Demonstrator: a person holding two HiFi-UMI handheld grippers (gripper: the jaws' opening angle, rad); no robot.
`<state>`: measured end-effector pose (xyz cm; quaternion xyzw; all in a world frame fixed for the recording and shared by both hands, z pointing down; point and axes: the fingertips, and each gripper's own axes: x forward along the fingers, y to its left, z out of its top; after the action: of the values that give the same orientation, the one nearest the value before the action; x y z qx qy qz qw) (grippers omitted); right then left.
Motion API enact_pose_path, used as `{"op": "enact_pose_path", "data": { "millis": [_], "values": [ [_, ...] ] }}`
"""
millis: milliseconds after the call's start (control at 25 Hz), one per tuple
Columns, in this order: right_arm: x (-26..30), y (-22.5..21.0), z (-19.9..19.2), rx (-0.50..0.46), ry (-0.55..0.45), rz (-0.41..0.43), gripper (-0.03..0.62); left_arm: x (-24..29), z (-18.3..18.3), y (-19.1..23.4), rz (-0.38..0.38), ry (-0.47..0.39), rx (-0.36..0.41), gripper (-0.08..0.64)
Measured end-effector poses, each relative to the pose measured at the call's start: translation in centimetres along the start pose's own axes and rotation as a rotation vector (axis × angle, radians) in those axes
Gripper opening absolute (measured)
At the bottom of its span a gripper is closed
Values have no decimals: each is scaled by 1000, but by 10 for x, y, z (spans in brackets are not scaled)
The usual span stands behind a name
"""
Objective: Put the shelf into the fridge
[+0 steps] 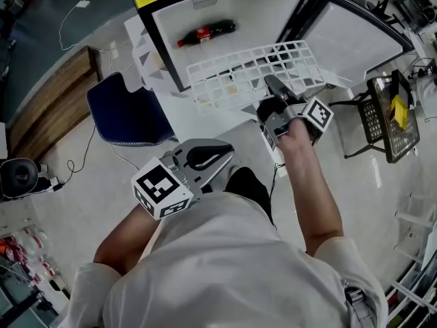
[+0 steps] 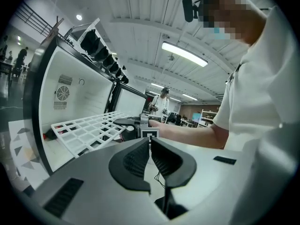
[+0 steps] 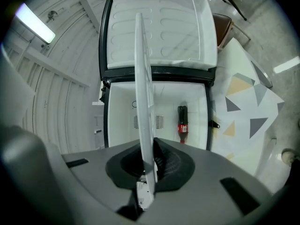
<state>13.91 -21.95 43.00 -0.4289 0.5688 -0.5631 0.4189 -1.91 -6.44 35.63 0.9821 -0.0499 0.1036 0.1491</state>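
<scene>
The right tongs (image 1: 273, 86) are clamped on the near edge of the shelf (image 1: 246, 70), a white grid held out roughly level at the open front of the fridge (image 1: 273, 9). The left tongs (image 1: 217, 157) hang low by the person's body, well apart from the shelf, with nothing in them. In this head view the shelf's far edge lies across the fridge's near frame. A bottle (image 1: 207, 31) lies inside on the white lining. The door (image 1: 355, 39) stands open to the right. A blue chair (image 1: 126, 111) is left of the fridge and a black rack (image 1: 389, 118) is far right.

In the left gripper view the left tongs (image 2: 150, 156) show their jaws drawn together, only a thin slit between the pads and nothing in it. Beyond them the shelf (image 2: 89, 130) lies flat at the fridge (image 2: 70, 93) mouth, with the right tongs (image 2: 136, 123) on its near edge. Whether its far edge has passed the frame cannot be told.

In the right gripper view the right tongs (image 3: 150, 165) have both jaws pressed on the shelf (image 3: 144, 93). It is seen edge-on as a thin white strip running straight toward the fridge (image 3: 122, 125). The bottle (image 3: 182, 118) lies inside, and the door (image 3: 159, 27) is above.
</scene>
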Motion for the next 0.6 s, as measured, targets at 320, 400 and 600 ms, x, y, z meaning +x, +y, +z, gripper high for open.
{"op": "enact_pose_path", "data": {
  "millis": [320,400,600],
  "values": [
    [29,-2,9,21,76,0,26,31,22,14,57,-39,-17,28],
    [36,-2,6,29,98,0,26,40,24,17,70,-38,-17,28],
    [40,-3,-5,36,141,-7,26,50,28,22,101,-49,-37,28]
  ]
}}
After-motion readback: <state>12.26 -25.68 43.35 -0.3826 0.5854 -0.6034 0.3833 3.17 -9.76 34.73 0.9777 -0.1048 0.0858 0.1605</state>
